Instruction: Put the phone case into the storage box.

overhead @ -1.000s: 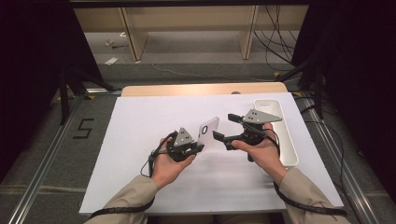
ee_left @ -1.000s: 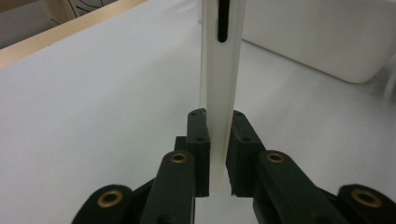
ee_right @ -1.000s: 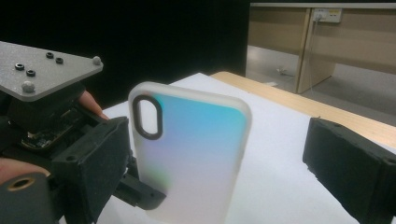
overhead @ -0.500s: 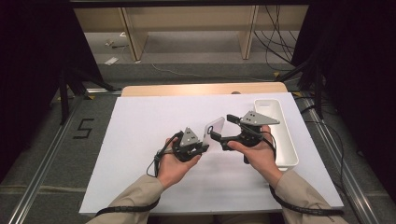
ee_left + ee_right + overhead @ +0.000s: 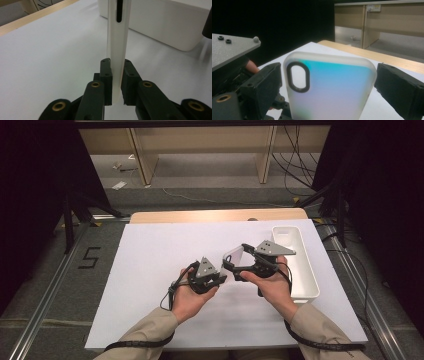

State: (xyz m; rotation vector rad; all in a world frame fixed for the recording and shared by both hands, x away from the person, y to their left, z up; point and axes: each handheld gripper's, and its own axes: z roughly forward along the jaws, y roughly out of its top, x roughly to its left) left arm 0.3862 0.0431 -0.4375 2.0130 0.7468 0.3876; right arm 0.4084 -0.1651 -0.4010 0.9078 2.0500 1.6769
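The phone case [image 5: 329, 87], a frosted translucent shell with an oval camera cut-out near one corner, is held up in the air above the middle of the white table [image 5: 150, 270], between the two hands and clear of the surface. The left gripper [image 5: 117, 82] has its jaws closed narrow on the case's thin edge, one pad on each face, which seems chosen because the shell is flat and flexible: pinching across its thickness near one end keeps it steady and leaves the rest free. In the left gripper view the case rises upright from the pads, a dark slot showing along its side. The right gripper [image 5: 324, 82] faces the broad back of the case with its jaws spread wide, one black pad at each long side. The left pad lies just beside the edge by the cut-out and the right one stands a little apart, so they do not press on it. That spacing suits taking the case across its width, probably a handover from one gripper to the other. The white bin [image 5: 295, 265] stands on the table's right side, near the right hand [image 5: 272, 287], a likely place for the case to go.
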